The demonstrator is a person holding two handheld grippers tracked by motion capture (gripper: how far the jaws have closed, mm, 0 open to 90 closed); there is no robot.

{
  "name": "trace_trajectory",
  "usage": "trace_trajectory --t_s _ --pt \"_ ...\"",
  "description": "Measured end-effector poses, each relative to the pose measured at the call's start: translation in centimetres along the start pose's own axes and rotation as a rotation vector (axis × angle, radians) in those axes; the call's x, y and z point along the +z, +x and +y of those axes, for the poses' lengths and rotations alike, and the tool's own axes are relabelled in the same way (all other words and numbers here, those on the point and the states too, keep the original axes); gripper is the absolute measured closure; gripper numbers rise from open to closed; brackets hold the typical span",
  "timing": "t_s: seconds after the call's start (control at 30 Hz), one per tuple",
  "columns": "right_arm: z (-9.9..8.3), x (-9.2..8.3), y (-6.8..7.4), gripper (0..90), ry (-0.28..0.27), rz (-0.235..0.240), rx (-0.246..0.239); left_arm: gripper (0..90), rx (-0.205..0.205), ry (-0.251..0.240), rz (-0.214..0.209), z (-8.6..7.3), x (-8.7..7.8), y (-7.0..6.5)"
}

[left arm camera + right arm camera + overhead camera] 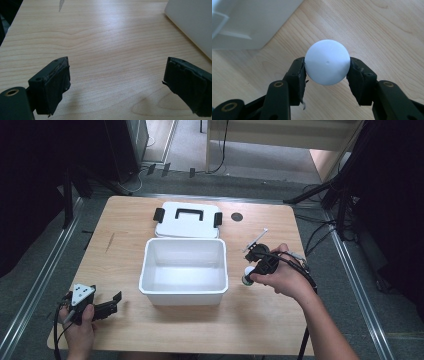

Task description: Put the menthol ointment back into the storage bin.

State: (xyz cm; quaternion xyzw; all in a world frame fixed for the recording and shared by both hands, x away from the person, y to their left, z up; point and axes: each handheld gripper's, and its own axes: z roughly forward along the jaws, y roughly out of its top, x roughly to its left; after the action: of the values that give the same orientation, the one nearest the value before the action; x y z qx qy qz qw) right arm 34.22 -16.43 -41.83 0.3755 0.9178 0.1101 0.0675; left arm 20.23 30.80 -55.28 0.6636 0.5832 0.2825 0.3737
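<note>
White ball [327, 65] clamped in the right gripper [327, 75], just off the desk [260, 320] to the right of an open white bin [184, 292].

Pinched at its two sides by the black pads [298, 72], with a corner of the bin up and to the left of the jaws in the right gripper view. Left gripper [116, 82] spread wide with nothing between its jaws, low over bare wood, bin wall ahead and to its right. Seen from above, held near the desk's front left corner, well apart from the right gripper. Beyond the bin, touching its far edge, a white lid [187, 220] with black handle and latches; past the right gripper, a small dark round hole [237, 216].
</note>
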Motion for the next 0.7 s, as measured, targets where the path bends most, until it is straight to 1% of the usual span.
trace_trajectory --t_s 0.03,0.07,0.2,0.23,0.27,0.33,0.37,0.4,0.43,0.47,0.53,0.57,0.6,0.7 --pt "0.0 0.0 0.0 51.7 0.0 0.0 0.0 7.5 0.0 0.0 0.0 0.0 0.0 0.0" --pt "0.2 -0.7 0.1 51.7 -0.003 0.005 -0.008 7.5 -0.001 -0.001 0.0 0.0 0.0 0.0" --pt "0.7 -2.1 0.4 51.7 -0.005 0.013 -0.016 7.5 -0.001 0.0 0.0 0.0 0.0 0.0" --pt "0.7 -2.1 0.4 51.7 -0.005 0.013 -0.016 7.5 -0.001 0.0 0.0 0.0 0.0 0.0" --pt "1.0 -2.9 0.5 51.7 -0.002 0.016 -0.029 7.5 -0.003 -0.004 0.001 0.0 0.0 0.0" --pt "1.1 -3.2 0.6 51.7 0.001 0.015 -0.033 7.5 -0.004 -0.005 0.001 0.0 0.0 0.0" --pt "1.5 -3.9 0.7 51.7 0.008 0.016 -0.041 7.5 -0.006 -0.004 -0.001 0.0 0.0 0.0" --pt "1.6 -4.3 0.8 51.6 0.006 0.017 -0.046 7.5 -0.006 -0.004 -0.001 0.0 0.0 0.1" --pt "1.6 -4.3 0.8 51.6 0.006 0.017 -0.046 7.5 -0.006 -0.004 -0.001 0.0 0.0 0.1" --pt "2.1 -5.2 1.0 51.7 0.003 0.014 -0.056 7.5 -0.006 -0.005 -0.001 0.0 0.0 0.1" --pt "2.3 -5.4 1.1 51.7 0.005 0.014 -0.056 7.5 -0.009 -0.005 -0.002 0.0 0.0 0.1" --pt "2.9 -6.2 1.3 51.7 -0.001 0.01 -0.072 7.5 -0.009 -0.003 -0.003 0.0 0.0 0.1" --pt "2.9 -6.2 1.3 51.7 -0.001 0.01 -0.072 7.5 -0.009 -0.003 -0.003 0.0 0.0 0.1" --pt "3.6 -7.2 1.8 51.7 -0.009 0.008 -0.084 7.5 -0.011 -0.003 -0.006 0.0 0.0 0.1"
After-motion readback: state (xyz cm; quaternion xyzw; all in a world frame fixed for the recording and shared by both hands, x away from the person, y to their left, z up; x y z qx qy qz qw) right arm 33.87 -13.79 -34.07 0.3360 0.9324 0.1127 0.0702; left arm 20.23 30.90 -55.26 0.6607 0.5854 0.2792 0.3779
